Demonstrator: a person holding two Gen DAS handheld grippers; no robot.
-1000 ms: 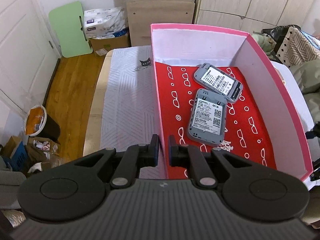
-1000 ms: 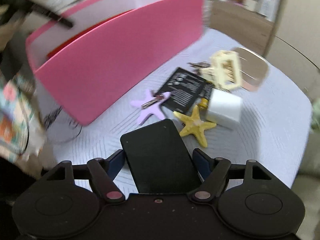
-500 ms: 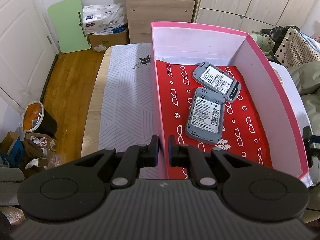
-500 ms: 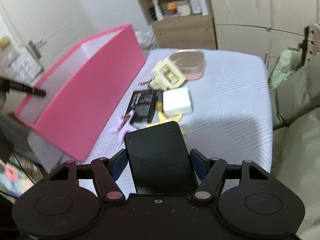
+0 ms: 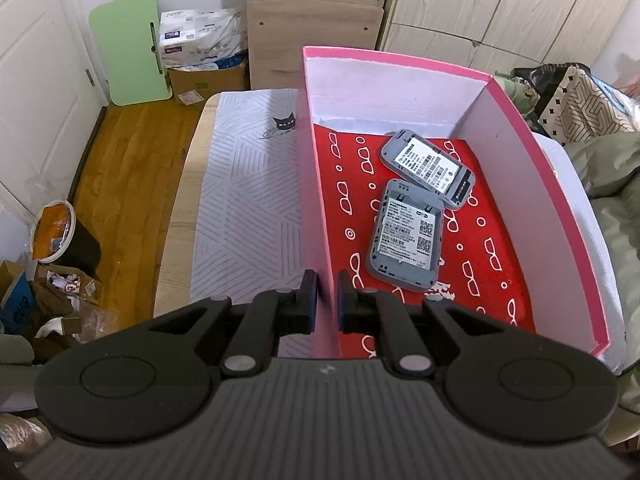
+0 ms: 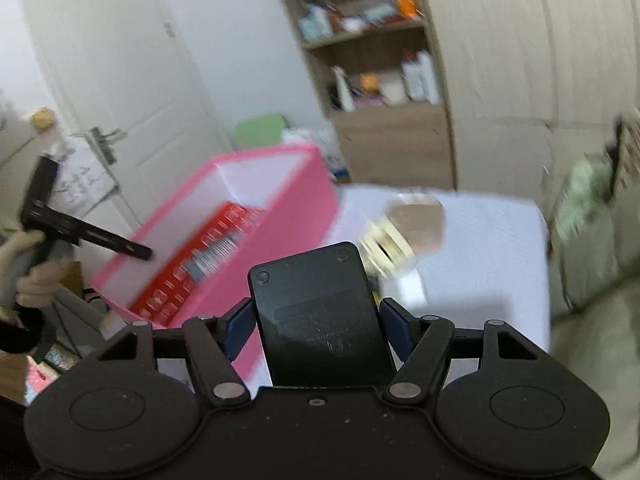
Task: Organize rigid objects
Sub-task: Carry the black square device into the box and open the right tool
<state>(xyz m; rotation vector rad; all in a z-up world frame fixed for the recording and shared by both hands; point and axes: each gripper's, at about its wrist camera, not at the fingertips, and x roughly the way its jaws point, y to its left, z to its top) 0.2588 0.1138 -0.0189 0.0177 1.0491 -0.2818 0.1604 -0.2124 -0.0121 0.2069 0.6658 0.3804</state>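
A pink box (image 5: 316, 184) with a red patterned floor stands on the table. Two grey flat devices (image 5: 406, 236) (image 5: 428, 166) lie inside it, labels up. My left gripper (image 5: 327, 300) is shut on the box's left wall near its front corner. My right gripper (image 6: 318, 314) is shut on a black flat device (image 6: 320, 312) and holds it in the air above the table, to the right of the pink box (image 6: 288, 216). The right wrist view is blurred.
A cream hair clip (image 6: 384, 240), a round tan object (image 6: 420, 212) and a white block (image 6: 412, 284) lie on the grey tablecloth (image 6: 480, 240) right of the box. A shelf unit (image 5: 312, 20) stands behind the table. A bin (image 5: 60, 236) is on the floor left.
My right gripper has risen and tilted up with the black device, so the box now shows from above. My left gripper keeps its hold on the box wall.
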